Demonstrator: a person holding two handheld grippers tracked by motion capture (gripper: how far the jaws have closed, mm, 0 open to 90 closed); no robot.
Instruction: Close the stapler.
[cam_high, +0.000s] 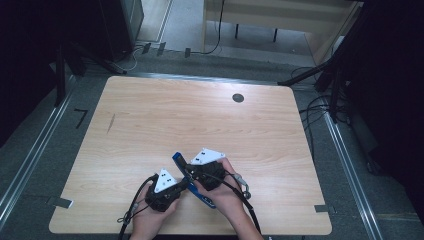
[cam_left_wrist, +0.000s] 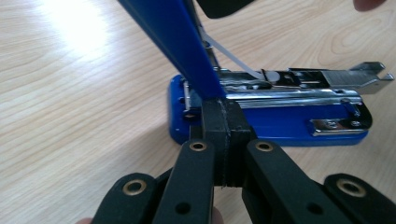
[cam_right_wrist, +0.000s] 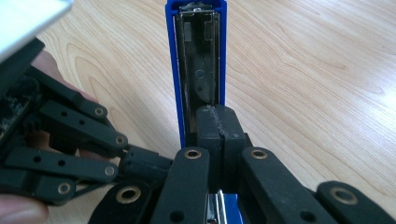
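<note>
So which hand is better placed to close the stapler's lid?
Right, probably: the right gripper, jaws shut, sits against the raised lid, while the left gripper rests at the hinge end of the base.

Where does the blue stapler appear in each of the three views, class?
High view: blue stapler lies low centre, between both grippers.
Left gripper view: upper centre, base flat, lid swung up to top left.
Right gripper view: centre, open lid rising to the top edge.
Shared landmark: the pale wooden table.

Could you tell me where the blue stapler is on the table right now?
In the high view the blue stapler lies near the table's front edge, between the left tongs and right tongs, with its lid swung open.
</note>
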